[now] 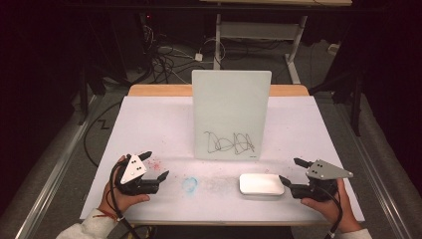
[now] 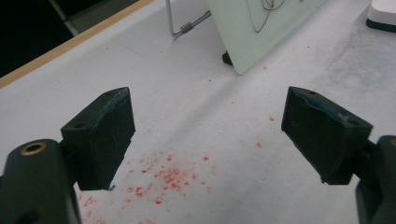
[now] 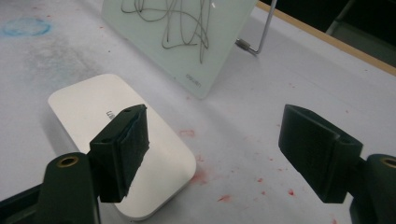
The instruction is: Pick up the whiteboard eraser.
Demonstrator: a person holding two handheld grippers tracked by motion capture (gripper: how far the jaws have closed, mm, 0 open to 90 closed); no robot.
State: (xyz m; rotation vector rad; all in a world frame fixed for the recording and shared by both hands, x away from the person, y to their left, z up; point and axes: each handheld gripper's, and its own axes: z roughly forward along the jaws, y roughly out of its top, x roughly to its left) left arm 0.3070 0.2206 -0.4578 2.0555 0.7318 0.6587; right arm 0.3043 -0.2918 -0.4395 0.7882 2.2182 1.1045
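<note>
Lab-like room: loose floor cables (image 1: 166,55), adjustable desk frame (image 1: 259,32), dark surroundings.

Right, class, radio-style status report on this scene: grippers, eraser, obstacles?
Left gripper open, empty. Right gripper open beside flat white rounded eraser, not touching. Scribbled upright whiteboard behind; nothing between.

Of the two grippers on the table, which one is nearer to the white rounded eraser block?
The right gripper: its open jaws sit just beside the white rounded eraser block. The left gripper, also open, is farther off, beyond the blue smudge.
</note>
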